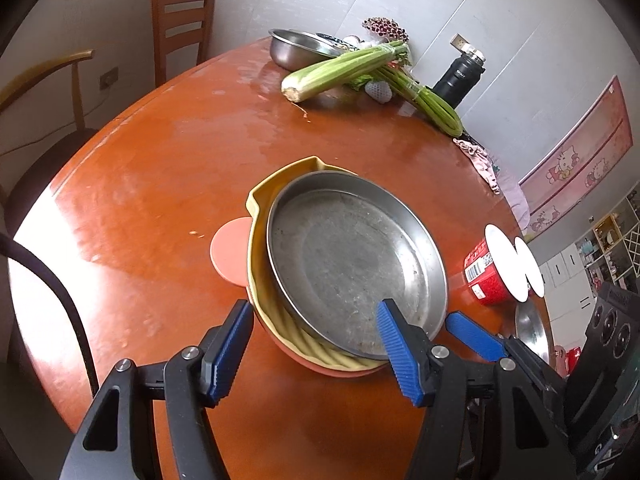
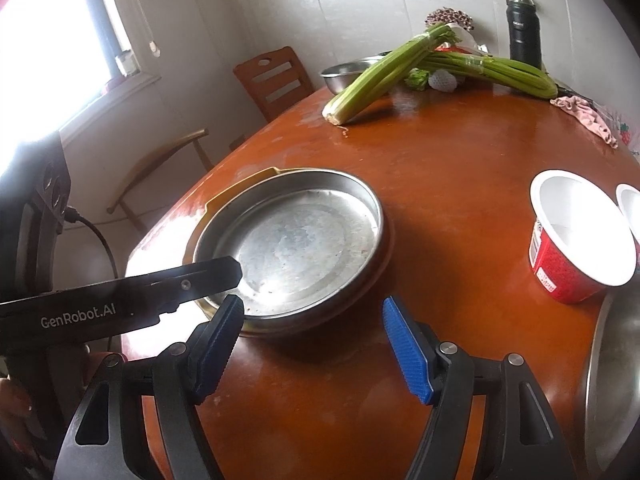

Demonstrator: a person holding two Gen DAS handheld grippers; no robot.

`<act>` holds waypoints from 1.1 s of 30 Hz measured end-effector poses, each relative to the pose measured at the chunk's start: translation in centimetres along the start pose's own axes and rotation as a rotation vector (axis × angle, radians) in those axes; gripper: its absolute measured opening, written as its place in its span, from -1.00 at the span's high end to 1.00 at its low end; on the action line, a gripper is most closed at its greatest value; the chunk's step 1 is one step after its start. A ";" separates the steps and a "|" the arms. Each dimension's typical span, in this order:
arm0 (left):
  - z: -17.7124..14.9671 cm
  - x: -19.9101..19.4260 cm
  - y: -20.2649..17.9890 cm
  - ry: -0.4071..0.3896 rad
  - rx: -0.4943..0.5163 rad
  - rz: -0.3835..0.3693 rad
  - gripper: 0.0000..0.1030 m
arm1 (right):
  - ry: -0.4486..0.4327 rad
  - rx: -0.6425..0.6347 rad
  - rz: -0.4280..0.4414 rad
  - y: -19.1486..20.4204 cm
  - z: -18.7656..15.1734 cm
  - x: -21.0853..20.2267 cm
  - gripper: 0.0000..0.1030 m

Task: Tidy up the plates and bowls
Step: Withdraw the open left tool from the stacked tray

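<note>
A round steel plate (image 1: 352, 264) rests inside a yellow ribbed dish (image 1: 272, 196), which sits on a salmon-coloured plate (image 1: 230, 250) on the brown table (image 1: 160, 168). My left gripper (image 1: 316, 346) is open, its jaws straddling the near edge of the stack. The steel plate (image 2: 296, 236) and the yellow dish (image 2: 240, 184) also show in the right wrist view. My right gripper (image 2: 312, 344) is open and empty just in front of the stack. Another steel dish (image 2: 612, 392) lies at the right edge. A steel bowl (image 1: 296, 50) stands at the back.
Celery bunches (image 1: 344, 68) lie at the far side beside a black flask (image 1: 460, 76). A red cup (image 2: 576, 236) with a white inside stands right of the stack. A pink cloth (image 2: 588, 116) lies near the right rim. Wooden chairs (image 1: 182, 20) stand beyond the table.
</note>
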State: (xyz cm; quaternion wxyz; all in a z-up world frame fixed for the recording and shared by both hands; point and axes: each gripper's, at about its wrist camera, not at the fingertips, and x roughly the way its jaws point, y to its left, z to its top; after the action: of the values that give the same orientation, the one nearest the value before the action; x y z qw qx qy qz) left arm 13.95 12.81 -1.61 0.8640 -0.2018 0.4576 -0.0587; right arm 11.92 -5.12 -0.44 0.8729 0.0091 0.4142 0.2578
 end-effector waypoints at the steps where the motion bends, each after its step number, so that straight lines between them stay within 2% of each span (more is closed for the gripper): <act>1: 0.2 0.3 -0.3 0.001 0.008 0.000 -0.23 | -0.003 0.001 -0.005 -0.2 0.1 0.0 -0.43; 7: 1.0 1.7 -1.6 0.010 0.020 -0.021 -0.23 | -0.020 0.024 -0.028 -1.6 0.5 0.0 -0.43; 11: 1.5 2.4 -2.2 0.008 0.030 0.000 -0.23 | -0.031 0.042 -0.039 -2.5 0.6 -0.2 -0.43; 22: 2.7 3.7 -3.4 0.011 0.040 0.002 -0.23 | -0.035 0.079 -0.048 -4.0 0.8 0.2 -0.43; 33: 2.8 4.0 -3.7 0.003 0.043 0.002 -0.24 | -0.075 0.092 -0.065 -4.8 1.0 -0.4 -0.43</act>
State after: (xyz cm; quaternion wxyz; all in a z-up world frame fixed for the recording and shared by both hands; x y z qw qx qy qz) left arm 18.82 9.17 -1.77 0.8675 -0.1828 0.4576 -0.0678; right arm 14.58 -9.28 -0.56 0.8943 0.0453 0.3928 0.2096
